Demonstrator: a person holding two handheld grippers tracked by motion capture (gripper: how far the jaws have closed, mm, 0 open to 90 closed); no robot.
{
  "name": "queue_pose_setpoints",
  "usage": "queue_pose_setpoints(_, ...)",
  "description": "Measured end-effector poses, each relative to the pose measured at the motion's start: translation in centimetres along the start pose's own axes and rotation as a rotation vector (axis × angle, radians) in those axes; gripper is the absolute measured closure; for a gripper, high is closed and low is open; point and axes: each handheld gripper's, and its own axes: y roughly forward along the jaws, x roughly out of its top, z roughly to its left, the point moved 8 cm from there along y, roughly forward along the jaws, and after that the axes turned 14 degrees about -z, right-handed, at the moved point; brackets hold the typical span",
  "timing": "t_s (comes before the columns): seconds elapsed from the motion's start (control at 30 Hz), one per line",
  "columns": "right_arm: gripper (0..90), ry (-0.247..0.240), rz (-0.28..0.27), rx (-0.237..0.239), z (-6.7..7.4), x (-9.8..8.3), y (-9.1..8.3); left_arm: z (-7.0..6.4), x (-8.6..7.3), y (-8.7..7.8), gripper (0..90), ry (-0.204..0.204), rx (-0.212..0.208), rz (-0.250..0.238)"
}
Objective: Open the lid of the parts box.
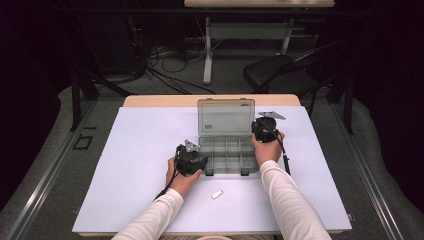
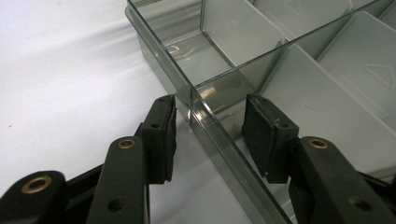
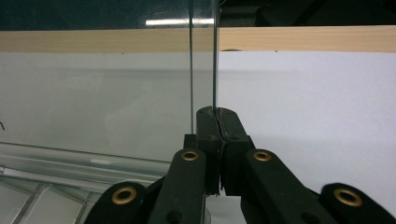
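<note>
Left tool point(image 1: 196, 161), hand low, spread astride box point(image 1: 227, 155) near-left wall; right tool point(image 1: 258, 129), arm outstretched, pinching upright lid point(image 1: 226, 116) edge, mid-surface.

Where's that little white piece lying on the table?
In the high view, the small white piece lies on the white table, just in front of the clear compartment box, between the person's forearms.

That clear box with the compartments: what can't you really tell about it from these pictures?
- Left gripper view: box wall sits between the jaws; the glare hides whether the pads touch it.
- Right gripper view: jaws shut at the lid edge; whether they pinch it is hidden.
- High view: white piece too small to identify.
</note>
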Motion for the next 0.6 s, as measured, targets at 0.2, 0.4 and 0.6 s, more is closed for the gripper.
queue_pose_setpoints(0.2,89.3,0.006,0.019,0.002,-0.1,-0.1,0.4,0.0,0.0,0.0,54.3,-0.005,0.0,-0.003)
queue_pose_setpoints(0.4,89.4,0.011,0.034,-0.001,-0.2,-0.2,0.8,0.0,0.0,0.0,54.4,-0.009,0.001,-0.005)
queue_pose_setpoints(0.6,89.4,0.022,0.044,0.0,-0.3,-0.4,1.1,0.0,0.0,0.0,54.4,-0.008,0.002,-0.005)
